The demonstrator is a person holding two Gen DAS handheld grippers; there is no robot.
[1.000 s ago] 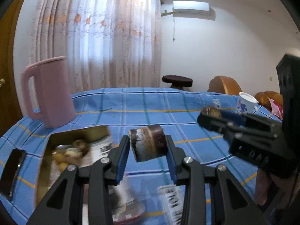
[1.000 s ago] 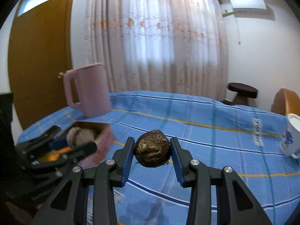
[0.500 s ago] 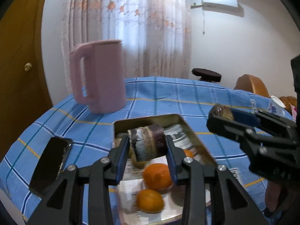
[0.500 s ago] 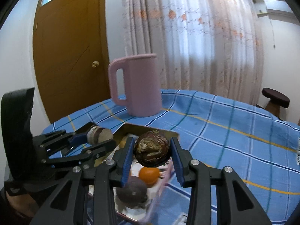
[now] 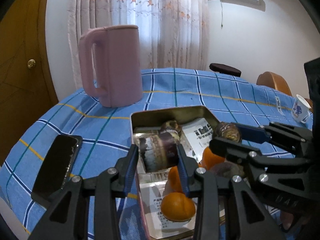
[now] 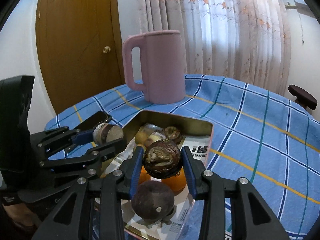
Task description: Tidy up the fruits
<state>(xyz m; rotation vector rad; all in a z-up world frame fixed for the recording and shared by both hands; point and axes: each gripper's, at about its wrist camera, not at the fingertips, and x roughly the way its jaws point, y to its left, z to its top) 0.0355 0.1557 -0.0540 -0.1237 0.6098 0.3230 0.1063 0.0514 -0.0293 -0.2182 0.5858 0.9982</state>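
Far left on the blue checked tabletop [image 5: 180,84]: dark phone [image 5: 57,166] lying flat, just beside the tin. Behind it, pink jug [image 5: 114,66] upright, handle to the left. Next, left gripper [image 5: 158,156] with jaws narrow, clamped on a cut, stubby purple-brown fruit piece [image 5: 159,153], pale striped cut face toward the camera, short axis running jaw to jaw. Held above the near-left part of the open metal tin [image 5: 172,113], not touching it. Tin already holding two orange fruits, one at [image 5: 178,207], a dark wrinkled fruit near the back wall [image 5: 172,126], and a big round dark fruit [image 6: 153,199] near the front. Right of that, right gripper [image 6: 162,161] with jaws narrow, pinching a round wrinkled brown fruit [image 6: 163,161], hanging over the tin's middle, directly above the orange fruits and the big dark one. Key relation: both held fruits sit straight above the tin's inside, so likely next move a short drop and release; right one over a crowded spot, left one nearer the bare left side. Both grippers close together, side by side, risk of bumping. Writing: printed paper [image 5: 200,136] lining the tin bottom, bold black characters, not readable; white label [image 5: 277,103] on the cloth, letters too small. Far right: white cup with blue pattern [image 5: 300,109].
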